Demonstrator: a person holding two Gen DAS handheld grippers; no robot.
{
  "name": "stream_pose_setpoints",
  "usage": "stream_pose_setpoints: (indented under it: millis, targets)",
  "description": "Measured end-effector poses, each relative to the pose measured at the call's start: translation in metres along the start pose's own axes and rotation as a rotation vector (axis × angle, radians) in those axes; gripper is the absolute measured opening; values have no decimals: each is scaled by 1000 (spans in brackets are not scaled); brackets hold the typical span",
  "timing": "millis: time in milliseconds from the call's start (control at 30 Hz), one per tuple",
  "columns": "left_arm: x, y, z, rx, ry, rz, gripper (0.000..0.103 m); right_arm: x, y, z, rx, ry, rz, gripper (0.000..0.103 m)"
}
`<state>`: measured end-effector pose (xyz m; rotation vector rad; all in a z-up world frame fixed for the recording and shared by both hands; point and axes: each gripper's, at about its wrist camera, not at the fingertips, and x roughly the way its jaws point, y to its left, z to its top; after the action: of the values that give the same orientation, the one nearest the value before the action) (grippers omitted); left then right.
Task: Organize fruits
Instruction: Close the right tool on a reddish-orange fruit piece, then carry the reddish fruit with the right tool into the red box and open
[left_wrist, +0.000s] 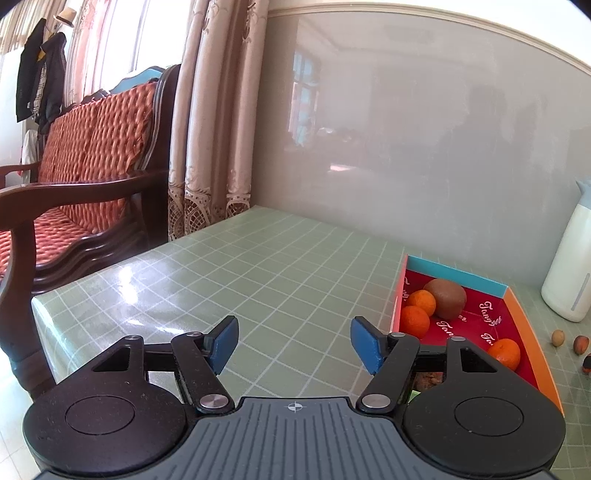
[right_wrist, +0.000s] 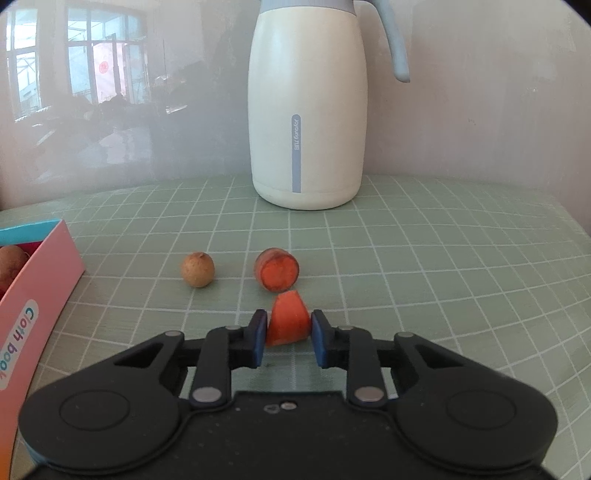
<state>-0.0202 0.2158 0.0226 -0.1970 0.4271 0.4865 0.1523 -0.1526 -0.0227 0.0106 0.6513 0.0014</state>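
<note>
**Right tongs clamped on an orange wedge; box waits to the left**

Left wrist view: a green checked tablecloth covers the table, which stands against a glossy grey wall, with a wooden sofa and curtains at ten o'clock. The left gripper hangs over bare cloth, its blue pads apart with nothing between them. At three o'clock sits the open box, red inside, holding a kiwi and three tangerines: two touching near the kiwi at the far corner, one alone nearer the camera. A few small loose pieces lie on the cloth beyond the box's right wall.

Right wrist view: the same cloth runs to the wall, where a cream thermos jug stands at twelve o'clock. The right gripper has its pads pressed on either flank of an orange wedge. Just beyond, at twelve o'clock, lies a round cut orange piece; a small tan round fruit rests at eleven, apart from it. The box's pink wall shows at nine o'clock.

The wedge looks light and fairly stiff, but its tapering sides could let it squirt forward; a hold low on the wide base seems safest.
</note>
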Motion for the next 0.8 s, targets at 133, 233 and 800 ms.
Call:
stream_pose_setpoints:
  millis: [133, 233, 800]
  targets:
    - [-1, 0, 0, -1, -3, 3, 68, -15, 10, 0, -20, -31, 66, 24]
    - [-2, 0, -1, 0, -5, 5, 68, -27, 22, 0, -53, -55, 115, 24]
    - [-6, 16, -2, -11, -2, 48, 74, -79, 95, -2, -189, -157, 361, 24]
